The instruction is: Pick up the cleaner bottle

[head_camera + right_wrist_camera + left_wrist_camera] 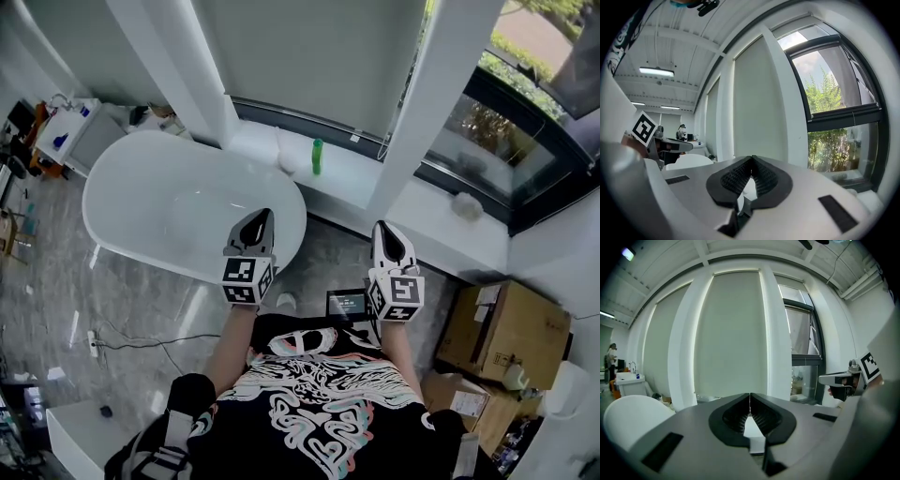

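Observation:
A green cleaner bottle [317,156] stands upright on the white window ledge [347,178] behind the bathtub, seen only in the head view. My left gripper [265,214] is held over the tub's right end, short of the bottle and to its left, jaws together with nothing between them. My right gripper [378,227] hovers over the floor beside the tub, below and right of the bottle, its jaws also together and empty. Both point roughly level at the window wall. In the left gripper view the jaw tips [750,394] meet; the right gripper's tips [751,158] meet too.
A white oval bathtub [141,202] fills the left middle. A white pillar [427,103] rises right of the bottle. A white round object [288,161] sits beside the bottle. Cardboard boxes [502,323] stand at the right, a small screen device [347,303] lies on the floor.

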Demonstrator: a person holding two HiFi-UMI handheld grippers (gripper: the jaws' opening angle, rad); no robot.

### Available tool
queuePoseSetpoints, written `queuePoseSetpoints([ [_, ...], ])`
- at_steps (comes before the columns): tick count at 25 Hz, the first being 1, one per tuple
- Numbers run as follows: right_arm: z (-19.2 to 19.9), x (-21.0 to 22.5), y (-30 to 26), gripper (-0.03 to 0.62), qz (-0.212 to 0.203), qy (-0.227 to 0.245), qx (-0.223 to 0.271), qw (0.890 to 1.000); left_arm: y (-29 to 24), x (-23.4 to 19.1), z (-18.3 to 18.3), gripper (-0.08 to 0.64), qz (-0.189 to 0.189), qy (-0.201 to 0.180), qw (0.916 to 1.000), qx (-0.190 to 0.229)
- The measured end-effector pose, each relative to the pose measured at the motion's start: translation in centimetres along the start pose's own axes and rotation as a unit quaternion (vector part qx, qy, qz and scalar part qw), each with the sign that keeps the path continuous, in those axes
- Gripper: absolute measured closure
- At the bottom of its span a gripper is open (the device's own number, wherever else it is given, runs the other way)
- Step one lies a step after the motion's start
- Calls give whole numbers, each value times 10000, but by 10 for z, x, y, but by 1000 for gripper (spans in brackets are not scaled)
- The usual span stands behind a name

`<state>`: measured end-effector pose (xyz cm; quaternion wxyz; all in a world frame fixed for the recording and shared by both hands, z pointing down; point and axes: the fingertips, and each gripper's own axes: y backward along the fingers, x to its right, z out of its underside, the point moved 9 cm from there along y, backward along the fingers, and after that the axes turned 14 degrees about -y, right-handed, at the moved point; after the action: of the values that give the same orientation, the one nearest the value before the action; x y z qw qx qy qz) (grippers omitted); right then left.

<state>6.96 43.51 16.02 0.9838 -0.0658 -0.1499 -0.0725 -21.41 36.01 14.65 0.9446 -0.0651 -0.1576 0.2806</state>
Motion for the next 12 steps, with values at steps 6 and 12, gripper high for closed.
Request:
queuePoseSetpoints([
  [6,-1,9,1,566,94,13,30,10000,-8,2,1,541,17,12,10000,-19],
  [12,-1,17,-7,566,202,100,53,9997,-32,5,3,541,145,-27,9999,-44],
])
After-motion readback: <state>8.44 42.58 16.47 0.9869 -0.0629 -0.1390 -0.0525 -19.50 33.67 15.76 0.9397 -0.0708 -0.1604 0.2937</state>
